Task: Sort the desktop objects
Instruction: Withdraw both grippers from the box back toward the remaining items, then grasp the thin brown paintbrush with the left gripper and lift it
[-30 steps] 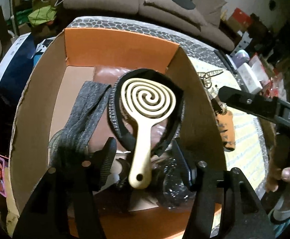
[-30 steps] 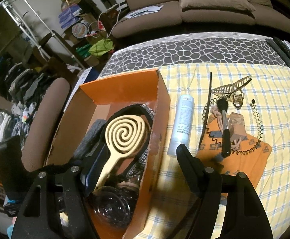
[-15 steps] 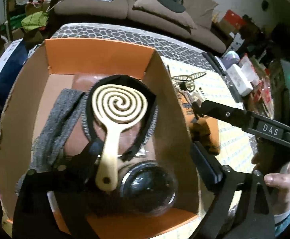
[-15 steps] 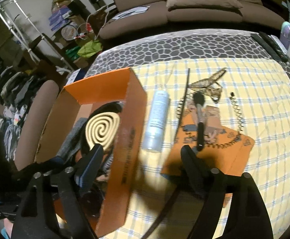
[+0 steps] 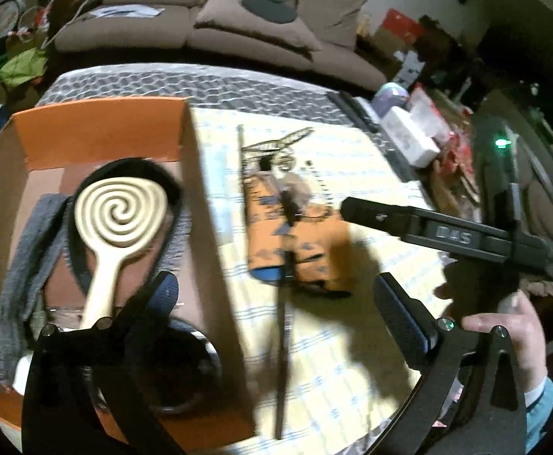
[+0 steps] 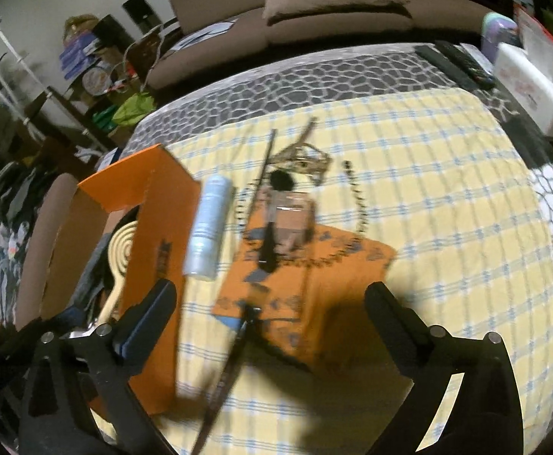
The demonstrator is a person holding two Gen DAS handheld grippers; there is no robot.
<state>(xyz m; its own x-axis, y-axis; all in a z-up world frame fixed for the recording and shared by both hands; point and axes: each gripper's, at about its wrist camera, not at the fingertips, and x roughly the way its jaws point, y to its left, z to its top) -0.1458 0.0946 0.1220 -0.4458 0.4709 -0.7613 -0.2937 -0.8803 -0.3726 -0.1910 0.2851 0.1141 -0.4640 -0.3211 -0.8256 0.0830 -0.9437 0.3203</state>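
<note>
Hanging empty with jaws spreading, the right claw [image 6: 269,326] sits just short of the orange pouch [image 6: 314,273] and black brush [image 6: 271,223] lying lengthwise ahead, nearer than the gaping, empty left claw [image 5: 276,303] beside the box [image 5: 208,250].

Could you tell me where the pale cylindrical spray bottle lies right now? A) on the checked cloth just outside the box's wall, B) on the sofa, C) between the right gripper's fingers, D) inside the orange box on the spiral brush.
A: the spray bottle lies on the checked cloth alongside the outer wall of the orange box.
</note>
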